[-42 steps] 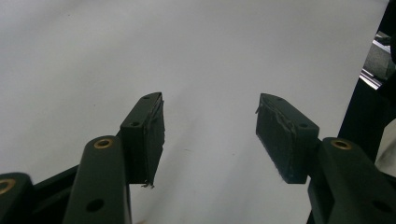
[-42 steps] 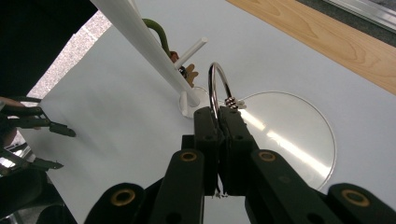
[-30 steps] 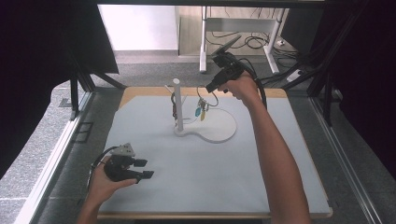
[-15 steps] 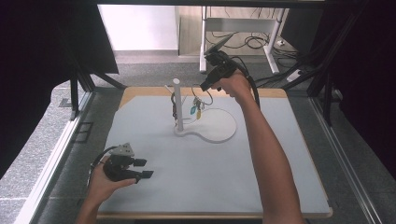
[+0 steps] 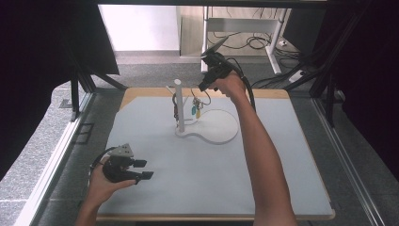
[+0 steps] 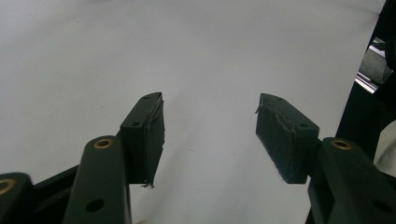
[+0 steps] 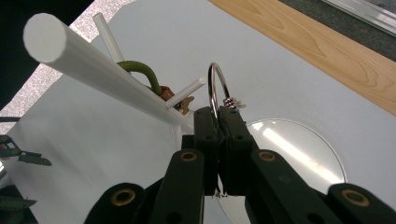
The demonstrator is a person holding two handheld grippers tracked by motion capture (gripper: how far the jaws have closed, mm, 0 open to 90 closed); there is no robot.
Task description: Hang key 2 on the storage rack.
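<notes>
Your right hand-held gripper (image 5: 203, 88) is up at the far side of the counter (image 5: 301, 207), just beside the top of the white stand (image 5: 179, 106). Its jaws are pressed together on a metal key ring (image 7: 215, 88): in the right gripper view the ring's loop rises out from between the two black pads, with a small coil of wire at its side. In the high view the ring (image 5: 199, 95) hangs below the jaws with small keys or tags (image 5: 195, 110) dangling from it, one teal and one yellowish, clear of the mat (image 5: 263, 179).

The stand is an upright white post on a flat white base (image 5: 221, 132) that widens into a round disc on the mat. Thin white pegs stick out of the post near its top; in the right gripper view one peg (image 7: 185, 93) ends just beside the ring. I cannot tell from these frames whether the ring touches the peg. A green cord (image 7: 140, 72) with a brownish piece already hangs on the post, next to that peg.

Your left hand-held gripper (image 5: 143, 169) is low at the near left corner of the mat, well apart from the stand. Its jaws stand wide apart with nothing between them, and under them lies plain white mat (image 6: 201, 60).
</notes>
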